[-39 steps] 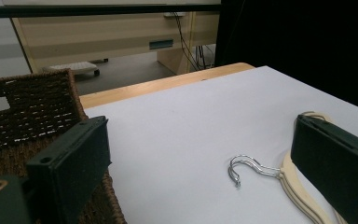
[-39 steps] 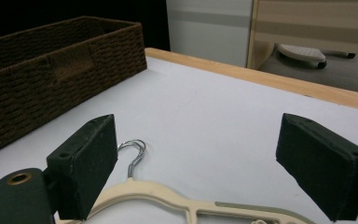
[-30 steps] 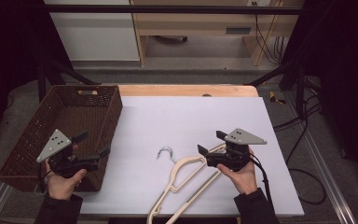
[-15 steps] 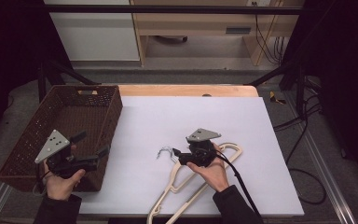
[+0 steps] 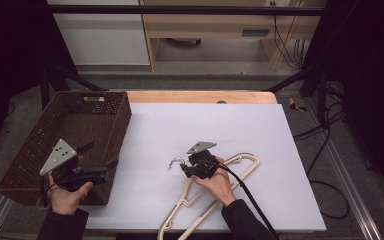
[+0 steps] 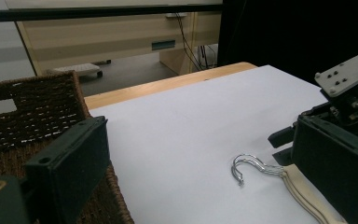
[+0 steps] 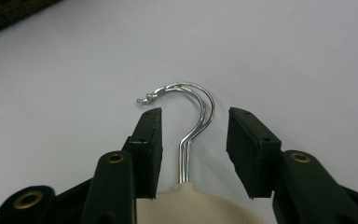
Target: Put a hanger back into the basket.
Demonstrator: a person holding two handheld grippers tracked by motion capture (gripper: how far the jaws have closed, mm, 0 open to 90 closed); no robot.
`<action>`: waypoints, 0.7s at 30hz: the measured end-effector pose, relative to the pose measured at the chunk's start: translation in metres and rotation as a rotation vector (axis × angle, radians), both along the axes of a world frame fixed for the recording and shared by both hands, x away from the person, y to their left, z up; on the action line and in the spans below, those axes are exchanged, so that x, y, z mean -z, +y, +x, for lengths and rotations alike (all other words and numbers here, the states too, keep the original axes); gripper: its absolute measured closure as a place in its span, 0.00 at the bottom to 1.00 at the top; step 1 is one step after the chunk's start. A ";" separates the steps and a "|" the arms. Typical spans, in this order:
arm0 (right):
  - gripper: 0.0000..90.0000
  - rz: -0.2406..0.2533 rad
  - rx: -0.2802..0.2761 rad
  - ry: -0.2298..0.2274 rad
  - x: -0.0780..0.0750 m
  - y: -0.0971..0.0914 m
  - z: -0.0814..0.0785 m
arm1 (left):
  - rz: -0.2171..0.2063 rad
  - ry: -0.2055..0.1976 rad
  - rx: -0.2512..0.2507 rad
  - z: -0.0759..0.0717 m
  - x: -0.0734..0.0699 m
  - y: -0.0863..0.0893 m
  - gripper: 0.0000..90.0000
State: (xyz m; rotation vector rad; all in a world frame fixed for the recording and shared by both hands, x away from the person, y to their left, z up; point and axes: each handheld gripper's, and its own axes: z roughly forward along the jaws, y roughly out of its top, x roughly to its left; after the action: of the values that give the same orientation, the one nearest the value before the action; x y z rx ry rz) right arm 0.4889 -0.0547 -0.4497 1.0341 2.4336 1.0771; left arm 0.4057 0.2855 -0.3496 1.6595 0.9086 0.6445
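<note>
Here, the right tool (image 5: 184, 167) sits low over the white surface (image 5: 260, 145), near its middle, with its two black jaws set on either side of the chrome hooks (image 7: 193, 112) of the cream-coloured hangers (image 5: 215, 192). In the right gripper view the twin wire stems rise from the pale neck between the pads; a gap shows on each side, so the pads do not press on the metal. The jaws have just been closing, and they stand part-way in, not yet gripping anything. The hangers lie flat on the surface, two of them stacked (their hooks run nearly one over the other), with the hooks pointing toward the basket side and the long arms running back toward the person's edge, under the right hand (image 5: 217, 182).

The left tool (image 5: 100, 162) hovers at the near right corner of the brown woven basket (image 5: 87, 117), which stands at the left edge of the surface. Its jaws stand wide apart with nothing between them; in the left gripper view they frame the basket wall on one side and the hooks (image 6: 247, 168) and the right tool (image 6: 286, 144) on the other, well apart from the left hand (image 5: 65, 197).
</note>
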 end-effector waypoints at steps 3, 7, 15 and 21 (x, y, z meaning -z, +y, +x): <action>0.71 -0.020 0.009 0.032 0.009 0.002 0.004 | -0.001 0.000 0.001 0.000 0.000 0.000 0.05; 0.77 -0.035 0.020 0.049 0.014 0.002 0.007 | 0.002 0.002 0.002 0.000 0.000 -0.002 0.05; 0.89 -0.009 0.015 0.087 0.018 0.002 0.008 | 0.000 0.002 0.004 0.000 0.000 -0.002 0.05; 0.97 0.005 -0.006 0.114 0.017 0.001 0.008 | 0.005 0.008 0.007 0.001 0.002 -0.003 0.05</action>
State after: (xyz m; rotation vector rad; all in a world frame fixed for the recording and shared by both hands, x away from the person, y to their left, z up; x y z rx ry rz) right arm 0.4974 -0.0539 -0.4671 1.1196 2.5249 1.0539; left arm 0.4071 0.2822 -0.3513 1.6703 0.9071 0.6369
